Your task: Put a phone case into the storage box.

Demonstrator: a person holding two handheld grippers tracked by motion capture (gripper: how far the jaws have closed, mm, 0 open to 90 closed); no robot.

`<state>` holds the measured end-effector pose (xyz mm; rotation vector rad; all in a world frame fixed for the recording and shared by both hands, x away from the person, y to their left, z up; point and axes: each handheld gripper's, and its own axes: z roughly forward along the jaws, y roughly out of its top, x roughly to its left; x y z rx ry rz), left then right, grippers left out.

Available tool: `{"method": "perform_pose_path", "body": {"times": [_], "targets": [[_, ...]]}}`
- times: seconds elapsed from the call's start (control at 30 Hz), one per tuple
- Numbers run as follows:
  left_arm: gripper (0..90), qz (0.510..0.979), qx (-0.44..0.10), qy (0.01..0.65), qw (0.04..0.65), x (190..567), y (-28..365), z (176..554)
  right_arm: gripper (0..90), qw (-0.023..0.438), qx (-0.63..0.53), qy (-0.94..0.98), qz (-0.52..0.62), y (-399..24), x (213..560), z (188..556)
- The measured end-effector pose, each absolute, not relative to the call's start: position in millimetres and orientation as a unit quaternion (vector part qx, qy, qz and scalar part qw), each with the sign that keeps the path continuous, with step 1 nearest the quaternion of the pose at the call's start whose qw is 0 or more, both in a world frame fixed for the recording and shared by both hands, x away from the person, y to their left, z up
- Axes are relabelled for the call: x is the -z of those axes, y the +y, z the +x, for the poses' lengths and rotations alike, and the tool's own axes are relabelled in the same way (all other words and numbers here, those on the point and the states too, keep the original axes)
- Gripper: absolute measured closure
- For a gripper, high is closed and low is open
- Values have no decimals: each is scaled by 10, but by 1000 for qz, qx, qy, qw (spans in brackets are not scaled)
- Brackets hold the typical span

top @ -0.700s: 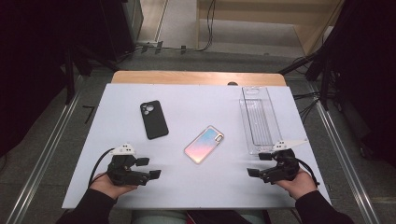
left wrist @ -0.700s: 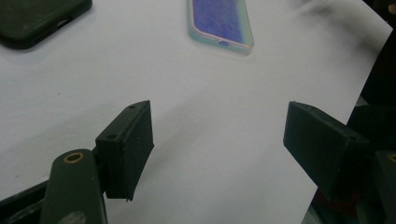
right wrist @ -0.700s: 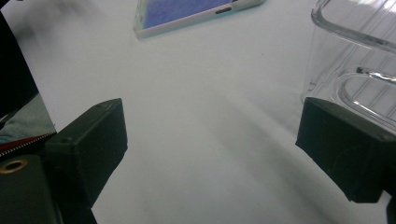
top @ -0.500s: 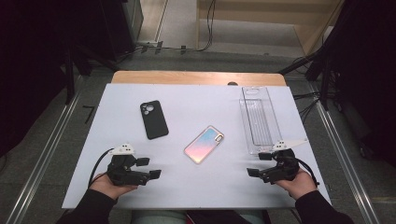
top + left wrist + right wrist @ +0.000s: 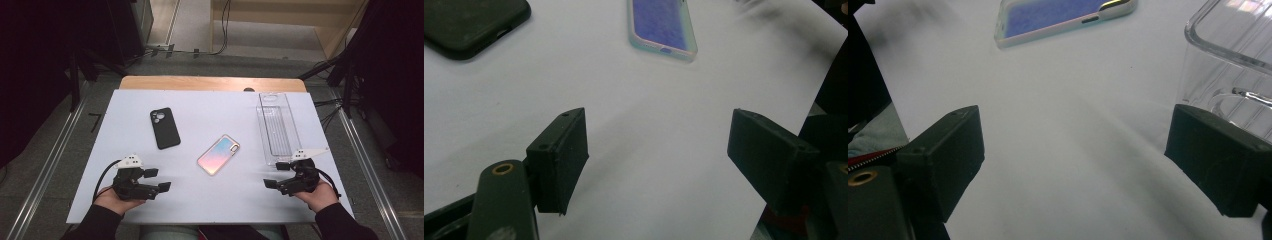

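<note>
An iridescent pink-blue phone (image 5: 218, 154) lies flat at the middle of the white table (image 5: 210, 117), seen too in the left gripper view (image 5: 663, 26) and the right gripper view (image 5: 1058, 16). A black phone case (image 5: 164, 128) lies to its upper left, its corner at the top of the left gripper view (image 5: 469, 22). My left gripper (image 5: 159, 180) rests near the front left, open and holding nothing (image 5: 659, 155). My right gripper (image 5: 276, 175) rests near the front right, open and holding nothing (image 5: 1075, 160), just beside a clear plastic tray (image 5: 276, 127).
The clear tray (image 5: 1233, 55) stands along the table's right side, close to my right gripper's jaw. A wooden edge (image 5: 210, 83) runs behind the white surface. Metal rails and cables lie on the floor around the table.
</note>
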<state>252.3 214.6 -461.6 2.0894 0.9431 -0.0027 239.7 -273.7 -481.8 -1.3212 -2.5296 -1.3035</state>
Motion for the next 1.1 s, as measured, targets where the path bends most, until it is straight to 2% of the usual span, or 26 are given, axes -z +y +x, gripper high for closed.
{"method": "perform_pose_path", "body": {"times": [1.1], "targets": [[246,824,8,390,412,4598,2093,2631,70,1,408,-813,-416,-2682,4850,2417]]}}
